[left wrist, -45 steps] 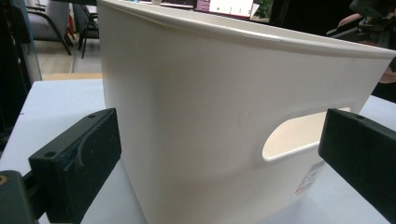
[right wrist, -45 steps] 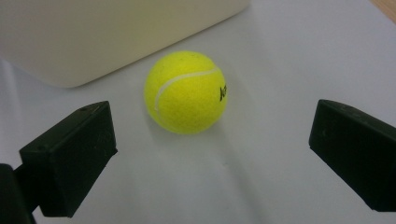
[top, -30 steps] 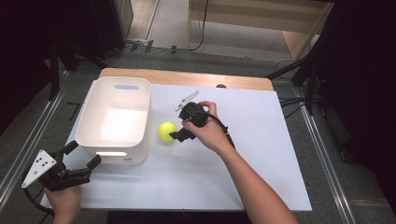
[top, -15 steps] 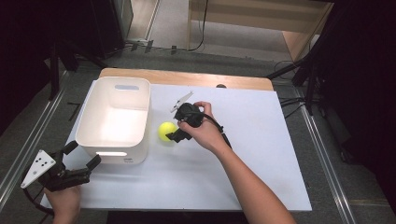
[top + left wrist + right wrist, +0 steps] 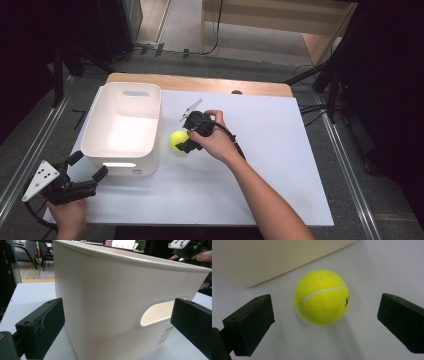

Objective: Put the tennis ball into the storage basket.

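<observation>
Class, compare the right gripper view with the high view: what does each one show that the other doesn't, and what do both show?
Right gripper view alone: the white seam and black print on the tennis ball, framed by the right hand-held gripper with jaws open and clear of it.

High view alone: the left hand-held gripper with jaws open near the bin's front left corner, the bin's empty inside, both forearms, and the floor.

Both: the ball on the white table close beside the white bin.
</observation>
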`<state>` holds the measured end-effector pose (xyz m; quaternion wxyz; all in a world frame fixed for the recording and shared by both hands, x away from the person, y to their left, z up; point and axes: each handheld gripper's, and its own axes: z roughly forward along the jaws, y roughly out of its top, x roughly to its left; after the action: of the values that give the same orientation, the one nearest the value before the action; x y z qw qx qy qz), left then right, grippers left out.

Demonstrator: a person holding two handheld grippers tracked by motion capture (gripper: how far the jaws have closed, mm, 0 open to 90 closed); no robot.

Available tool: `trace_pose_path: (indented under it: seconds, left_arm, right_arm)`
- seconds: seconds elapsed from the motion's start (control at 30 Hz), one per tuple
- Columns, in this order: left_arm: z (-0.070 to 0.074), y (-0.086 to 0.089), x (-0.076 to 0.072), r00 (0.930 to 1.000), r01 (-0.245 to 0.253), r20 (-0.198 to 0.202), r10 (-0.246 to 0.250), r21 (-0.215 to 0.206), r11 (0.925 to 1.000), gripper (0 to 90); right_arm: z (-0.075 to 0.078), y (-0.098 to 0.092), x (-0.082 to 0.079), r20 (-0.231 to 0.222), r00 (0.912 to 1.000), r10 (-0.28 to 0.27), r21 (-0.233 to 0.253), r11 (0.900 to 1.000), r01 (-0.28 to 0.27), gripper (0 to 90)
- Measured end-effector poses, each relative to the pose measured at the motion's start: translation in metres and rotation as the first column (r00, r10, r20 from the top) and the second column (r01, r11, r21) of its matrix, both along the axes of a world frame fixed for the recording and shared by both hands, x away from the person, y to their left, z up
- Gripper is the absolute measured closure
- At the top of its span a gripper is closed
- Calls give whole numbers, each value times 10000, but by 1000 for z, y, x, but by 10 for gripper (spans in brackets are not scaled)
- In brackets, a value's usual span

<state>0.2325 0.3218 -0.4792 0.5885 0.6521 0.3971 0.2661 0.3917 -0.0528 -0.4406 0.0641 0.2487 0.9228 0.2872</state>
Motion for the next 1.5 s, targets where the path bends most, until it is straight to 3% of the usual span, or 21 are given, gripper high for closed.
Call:
trace_pose_path:
  seconds: [0.63, 1.3, 1.37, 1.5]
  left_arm:
    - [0, 0, 0, 10000, 11, 8, -11, -27, 10000, 0]
    - [0, 0, 0, 10000, 30, 29, -30, -37, 10000, 0]
    - [0, 0, 0, 10000, 34, 28, -34, -23, 10000, 0]
    - [0, 0, 0, 10000, 34, 31, -34, -50, 10000, 0]
  right_arm:
    - [-11, 13, 1, -125, 9998, 153, -358, 9992, -157, 44]
    - [-26, 22, 7, -375, 9993, -13, -481, 9988, -5, 77]
    - [-27, 23, 8, -351, 9994, -59, -501, 9987, 41, 123]
    - [-29, 24, 8, -457, 9989, -140, -528, 9985, 116, 123]
